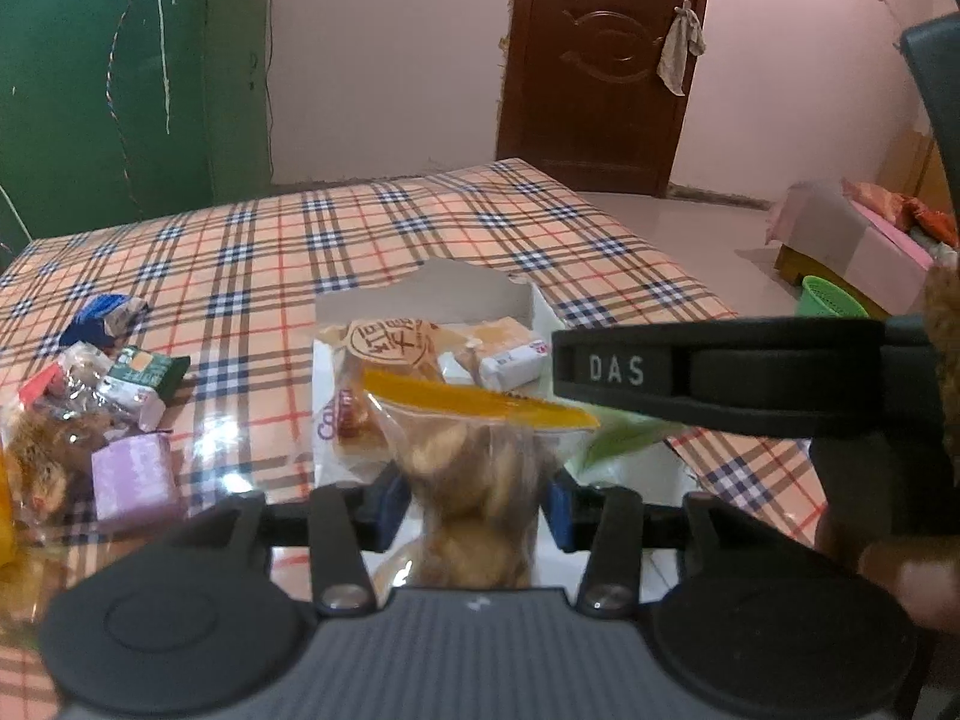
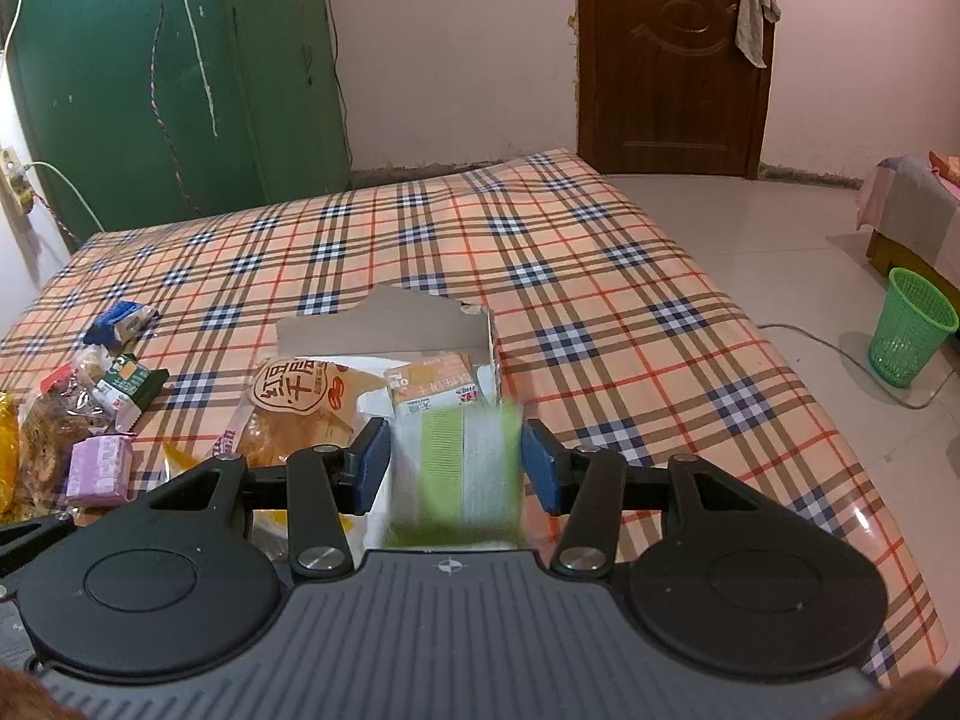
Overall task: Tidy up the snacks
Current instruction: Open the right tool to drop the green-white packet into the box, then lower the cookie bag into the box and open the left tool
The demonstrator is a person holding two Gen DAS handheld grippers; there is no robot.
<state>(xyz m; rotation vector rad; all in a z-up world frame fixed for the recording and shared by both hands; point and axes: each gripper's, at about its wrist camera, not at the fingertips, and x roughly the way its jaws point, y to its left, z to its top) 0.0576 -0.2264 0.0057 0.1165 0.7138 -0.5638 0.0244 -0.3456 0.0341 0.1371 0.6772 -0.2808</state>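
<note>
A torn white cardboard box (image 1: 528, 306) (image 2: 384, 324) lies on the plaid table and holds several snack packs, among them a round-labelled bread pack (image 1: 390, 348) (image 2: 300, 396) and an orange carton (image 2: 435, 387). My left gripper (image 1: 474, 498) is shut on a clear bag of brown snacks with a yellow strip (image 1: 474, 456), held just before the box. My right gripper (image 2: 456, 462) holds a green and white packet (image 2: 456, 468) between its pads, blurred, over the box's near right corner. The right gripper's arm (image 1: 720, 378) crosses the left wrist view.
A pile of loose snacks lies at the table's left: a purple pack (image 1: 135, 474) (image 2: 99, 468), a green and white pack (image 1: 144, 378) (image 2: 129, 384), a blue wrapper (image 1: 105, 315) (image 2: 120, 318). A green basket (image 2: 909, 336) stands on the floor to the right.
</note>
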